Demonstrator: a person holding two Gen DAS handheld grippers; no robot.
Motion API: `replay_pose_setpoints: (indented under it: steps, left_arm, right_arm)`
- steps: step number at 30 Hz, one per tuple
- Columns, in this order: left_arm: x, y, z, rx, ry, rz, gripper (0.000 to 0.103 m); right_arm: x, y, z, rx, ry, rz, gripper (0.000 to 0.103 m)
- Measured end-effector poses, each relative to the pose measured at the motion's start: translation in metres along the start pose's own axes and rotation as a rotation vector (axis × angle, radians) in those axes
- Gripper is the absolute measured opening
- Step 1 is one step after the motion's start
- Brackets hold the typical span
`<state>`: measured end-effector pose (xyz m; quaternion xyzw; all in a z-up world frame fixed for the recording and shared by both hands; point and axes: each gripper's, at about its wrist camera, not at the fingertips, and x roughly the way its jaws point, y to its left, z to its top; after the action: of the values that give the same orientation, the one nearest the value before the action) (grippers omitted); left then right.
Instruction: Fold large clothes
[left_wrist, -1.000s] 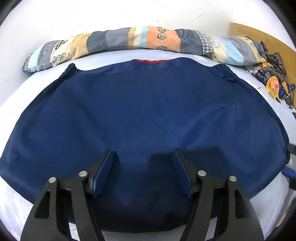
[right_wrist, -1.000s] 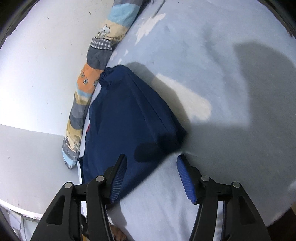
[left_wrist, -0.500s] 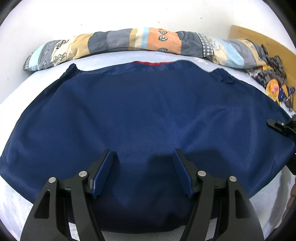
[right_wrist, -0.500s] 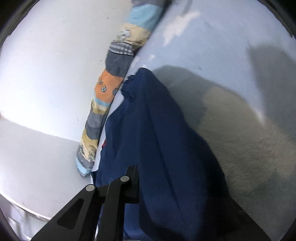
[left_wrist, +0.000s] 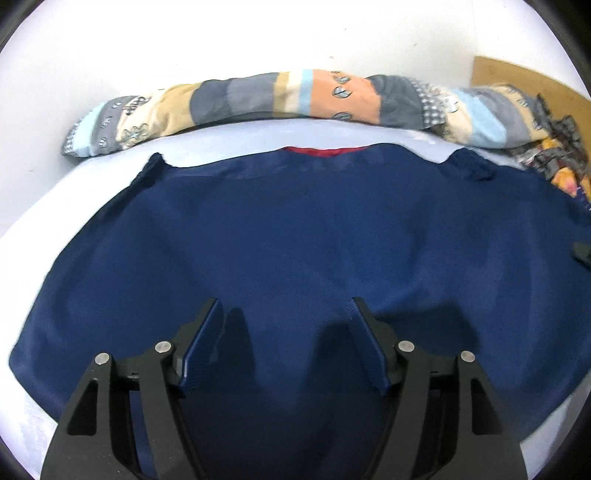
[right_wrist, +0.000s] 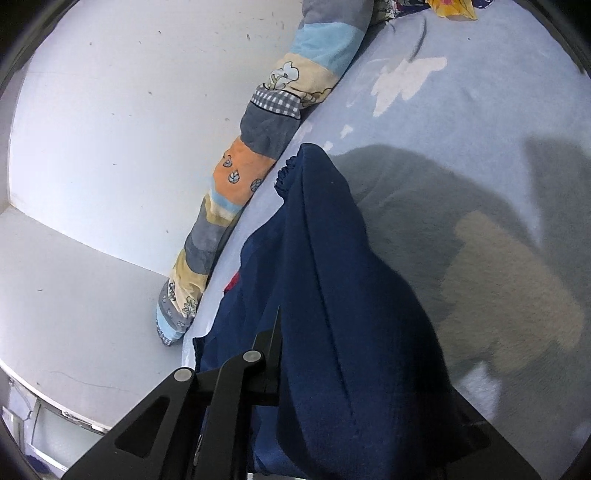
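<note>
Left gripper (left_wrist: 286, 314): jaws spread wide, nothing between the blue pads (left_wrist: 201, 349); it hangs just above the near part of the navy garment (left_wrist: 295, 236), casting two finger shadows on the cloth. Right gripper (right_wrist: 295, 369): only the left-hand black finger and linkage show; navy fabric drapes over the rest and runs out of the jaw area, raised off the bed on that side, consistent with a pinch on the cloth, though the tips themselves are hidden. In the left wrist view a small black part of the right gripper (left_wrist: 583, 253) shows at the garment's right edge. Garment: spread back-up across the pale blue bedsheet (left_wrist: 236, 142), elastic cuffs at both far corners, a sliver of red lining (left_wrist: 325, 151) at the far middle edge. A long patchwork bolster (left_wrist: 295, 99) lies along the white wall (left_wrist: 258, 33) beyond the garment, apart from it by a strip of sheet. Crumpled patterned fabric (left_wrist: 554, 155) sits at the far right, next to a brown board (left_wrist: 517, 75). Image slightly motion-blurred.
</note>
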<state>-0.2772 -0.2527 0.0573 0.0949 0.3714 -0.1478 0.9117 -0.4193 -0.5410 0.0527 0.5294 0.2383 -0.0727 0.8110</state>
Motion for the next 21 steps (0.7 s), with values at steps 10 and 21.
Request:
replay_pose_setpoints:
  steps: [10, 21]
  left_arm:
    - [0.007, -0.005, -0.006, 0.067, 0.027, 0.002, 0.07]
    - [0.008, -0.002, -0.006, 0.093, 0.027, -0.011, 0.069]
  right_arm:
    - [-0.003, 0.016, -0.003, -0.038, -0.012, -0.007, 0.015]
    - [-0.006, 0.041, -0.011, -0.105, -0.025, -0.02, 0.015]
